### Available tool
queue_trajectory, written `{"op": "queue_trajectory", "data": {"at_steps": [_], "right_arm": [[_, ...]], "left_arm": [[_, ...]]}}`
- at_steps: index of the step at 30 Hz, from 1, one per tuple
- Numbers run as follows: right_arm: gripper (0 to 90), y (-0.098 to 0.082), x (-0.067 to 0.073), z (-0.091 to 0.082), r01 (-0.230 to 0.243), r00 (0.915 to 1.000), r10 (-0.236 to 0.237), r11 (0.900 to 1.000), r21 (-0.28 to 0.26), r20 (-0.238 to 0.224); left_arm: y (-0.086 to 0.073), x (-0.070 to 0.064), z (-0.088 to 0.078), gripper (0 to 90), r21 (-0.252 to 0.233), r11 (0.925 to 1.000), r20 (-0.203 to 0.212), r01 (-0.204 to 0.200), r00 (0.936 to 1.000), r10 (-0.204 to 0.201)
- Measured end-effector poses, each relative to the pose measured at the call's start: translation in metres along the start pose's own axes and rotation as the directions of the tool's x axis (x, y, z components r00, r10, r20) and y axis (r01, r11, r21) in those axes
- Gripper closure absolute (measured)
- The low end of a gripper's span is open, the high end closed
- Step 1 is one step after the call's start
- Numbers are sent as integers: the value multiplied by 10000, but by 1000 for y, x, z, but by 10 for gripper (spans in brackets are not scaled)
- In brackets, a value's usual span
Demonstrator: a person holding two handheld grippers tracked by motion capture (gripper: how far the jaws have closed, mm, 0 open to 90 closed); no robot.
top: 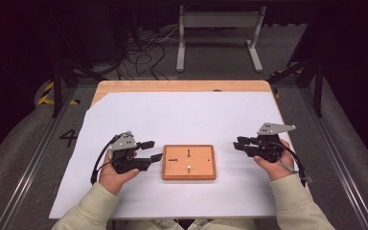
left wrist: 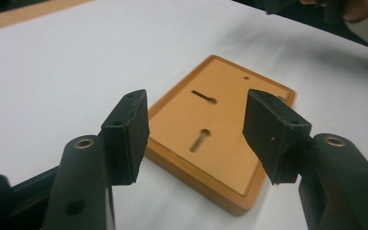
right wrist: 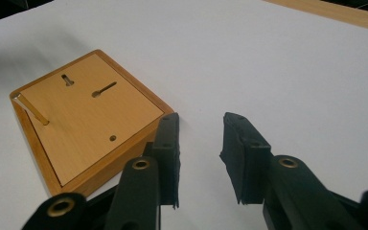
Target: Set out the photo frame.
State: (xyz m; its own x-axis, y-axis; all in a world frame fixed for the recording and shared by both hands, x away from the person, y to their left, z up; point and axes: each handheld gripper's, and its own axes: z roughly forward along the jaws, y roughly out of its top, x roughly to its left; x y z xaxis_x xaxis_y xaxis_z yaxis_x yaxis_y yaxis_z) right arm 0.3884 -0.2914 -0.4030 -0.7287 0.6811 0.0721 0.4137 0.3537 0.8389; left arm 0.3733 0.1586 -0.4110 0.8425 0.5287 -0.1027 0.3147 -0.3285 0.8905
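— From the high view we see the wooden board (top: 189,162) lying flat on the white sheet (top: 182,115) that covers the desk (top: 182,86), between our two hands. The left claw (top: 152,150) sits just beside its left edge, jaws wide, holding nothing.

— And the right claw (top: 239,143) stands well apart from the board, jaws narrowly parted, also holding nothing. The right gripper view shows us a thin rod (right wrist: 32,109) lying by one edge of the board.

— Beyond the desk we see cables (top: 141,50) on the floor and a grey frame (top: 219,36). Nothing stands between claws and board.
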Motion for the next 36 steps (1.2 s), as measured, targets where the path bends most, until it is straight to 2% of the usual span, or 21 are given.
{"op": "queue_trajectory", "data": {"at_steps": [5, 6, 8, 10, 13, 17, 19, 21, 24, 27, 29, 33, 36], "right_arm": [[639, -3, -1, -1, -28, 9999, 32, 9996, -297, 137], [636, -3, -1, -1, -16, 9999, 21, 9996, -282, 167], [633, -4, -1, 0, -46, 9998, 51, 9996, -282, 183], [628, -4, -1, 2, -124, 9998, 129, 9994, -318, 158], [627, -5, -1, 2, -135, 9998, 138, 9995, -298, 125], [625, -6, -2, 2, -162, 9998, 166, 9994, -296, 128], [620, -6, -2, 2, -186, 9998, 189, 9994, -276, 80], [618, -6, -2, 4, -179, 9998, 177, 9996, -222, -54], [620, -7, -1, 7, -122, 9999, 120, 9999, -123, -96], [620, -7, -1, 5, -158, 9999, 157, 9998, -154, -65], [620, -7, -1, 4, -208, 9998, 207, 9996, -209, -37], [619, -7, -1, 3, -233, 9997, 232, 9994, -247, -41], [618, -7, 0, 3, -234, 9997, 232, 9994, -246, -77]], "left_arm": [[5, 7, 0, 393, -293, 9996, -492, 9, 9988, -23], [6, 9, 2, 384, -114, 9997, -555, 225, 9982, -231], [10, 12, 6, 357, 151, 9991, -919, 405, 9950, -389], [15, 14, 10, 345, 140, 9981, -908, 608, 9941, -593], [18, 15, 14, 365, 90, 9984, -898, 558, 9945, -547], [19, 12, 18, 358, 140, 9981, -633, 603, 9962, -593], [20, 6, 21, 357, 213, 9991, -501, 356, 9981, -345], [22, 0, 24, 354, 329, 9992, -537, 215, 9984, -198], [25, -6, 29, 341, 333, 9993, -220, 178, 9996, -171], [25, -13, 34, 337, 442, 9990, 144, -92, 9999, 86], [26, -18, 38, 328, 533, 9985, 534, -101, 9985, 73], [25, -23, 44, 341, 603, 9982, 1012, -46, 9949, -16], [23, -28, 51, 359, 783, 9967, 1330, -233, 9910, 127]]}}
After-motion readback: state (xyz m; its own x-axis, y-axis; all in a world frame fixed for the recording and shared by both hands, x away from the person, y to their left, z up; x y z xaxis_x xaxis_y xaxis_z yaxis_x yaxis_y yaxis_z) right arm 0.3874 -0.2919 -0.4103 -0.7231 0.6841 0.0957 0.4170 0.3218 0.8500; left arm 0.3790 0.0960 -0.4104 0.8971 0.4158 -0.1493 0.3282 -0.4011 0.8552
